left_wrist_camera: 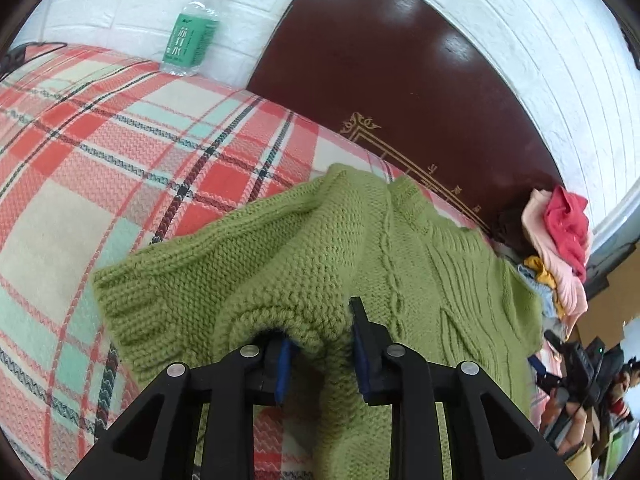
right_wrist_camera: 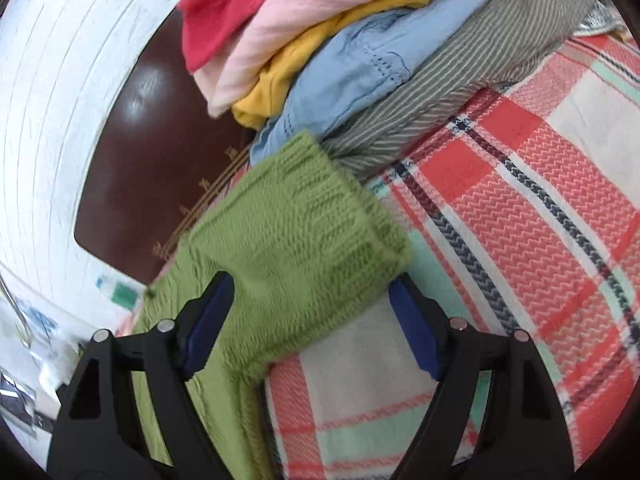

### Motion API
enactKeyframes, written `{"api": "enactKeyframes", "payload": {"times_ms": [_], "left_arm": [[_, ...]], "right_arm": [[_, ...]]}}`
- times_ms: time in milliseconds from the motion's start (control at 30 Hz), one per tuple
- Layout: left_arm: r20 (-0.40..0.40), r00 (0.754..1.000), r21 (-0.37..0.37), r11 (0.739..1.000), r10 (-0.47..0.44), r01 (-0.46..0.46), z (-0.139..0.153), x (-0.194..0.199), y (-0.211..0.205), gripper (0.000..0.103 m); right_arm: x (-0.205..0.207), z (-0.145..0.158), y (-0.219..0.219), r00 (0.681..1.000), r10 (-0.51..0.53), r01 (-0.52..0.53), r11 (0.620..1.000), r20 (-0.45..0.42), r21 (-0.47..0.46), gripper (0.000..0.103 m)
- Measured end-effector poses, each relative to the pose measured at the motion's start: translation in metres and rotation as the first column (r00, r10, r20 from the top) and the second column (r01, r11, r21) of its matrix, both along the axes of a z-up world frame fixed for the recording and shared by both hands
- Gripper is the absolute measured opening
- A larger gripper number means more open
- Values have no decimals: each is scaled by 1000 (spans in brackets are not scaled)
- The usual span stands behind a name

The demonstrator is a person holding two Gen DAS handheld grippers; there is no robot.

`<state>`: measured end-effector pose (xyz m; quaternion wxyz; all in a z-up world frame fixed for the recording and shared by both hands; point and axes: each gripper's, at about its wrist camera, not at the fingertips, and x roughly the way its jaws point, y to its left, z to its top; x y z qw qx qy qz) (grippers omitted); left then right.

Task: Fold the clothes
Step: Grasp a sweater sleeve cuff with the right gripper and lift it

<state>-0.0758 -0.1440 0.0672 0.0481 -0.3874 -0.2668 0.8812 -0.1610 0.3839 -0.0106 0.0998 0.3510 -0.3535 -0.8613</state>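
A green knit sweater (left_wrist_camera: 360, 248) lies spread on the plaid blanket (left_wrist_camera: 100, 168). My left gripper (left_wrist_camera: 320, 344) is shut on a bunched fold of the sweater near its ribbed edge. In the right wrist view my right gripper (right_wrist_camera: 312, 312) is open, its jaws wide apart on either side of a ribbed cuff or corner of the green sweater (right_wrist_camera: 296, 232), which lies between them on the plaid blanket (right_wrist_camera: 520, 208). The right gripper also shows in the left wrist view (left_wrist_camera: 568, 364) at the far right.
A pile of clothes (right_wrist_camera: 340, 40), red, pink, yellow, blue and grey-striped, sits just beyond the sweater; it also shows in the left wrist view (left_wrist_camera: 560, 240). A water bottle (left_wrist_camera: 192, 32) stands by the white brick wall. A dark brown headboard (left_wrist_camera: 380, 80) borders the bed.
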Motion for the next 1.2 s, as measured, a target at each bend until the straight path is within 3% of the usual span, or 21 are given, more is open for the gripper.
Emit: {"api": "enactKeyframes", "payload": {"times_ms": [200,267,300,333,433,667,833,967,1200], "left_arm": [[-29,999,38,999,-17,18,7,14,-2,35],[-33,999,57,998,-13,14,9,20,-3,39],[-32,999,70,997,-12,15,10,23,-4,39],[-31,999,83,996,-13,15,11,27,-4,39],[-48,999,88,996,-13,17,15,36,-7,39],[-62,998,100,995,5,1,20,50,-19,41],[-65,998,109,994,16,-9,20,57,-25,41],[-66,998,115,993,8,0,18,63,-26,41],[-72,997,127,992,6,4,16,71,-32,42]], "right_arm": [[-9,-1,-5,999,-10,9,1000,-30,-14,77],[-15,-5,-2,1000,-6,5,998,-22,-60,53],[-18,-10,1,1000,-6,5,996,-11,-94,31],[-21,-14,4,1000,-5,5,992,1,-128,28],[-19,-7,6,1000,3,-5,994,-20,-114,25],[-4,61,-23,989,65,-41,984,-134,175,24],[6,93,-58,977,130,-63,933,-169,354,24],[14,105,-92,962,205,-89,856,-177,510,24],[12,108,-128,949,275,-127,782,-154,610,24]]}}
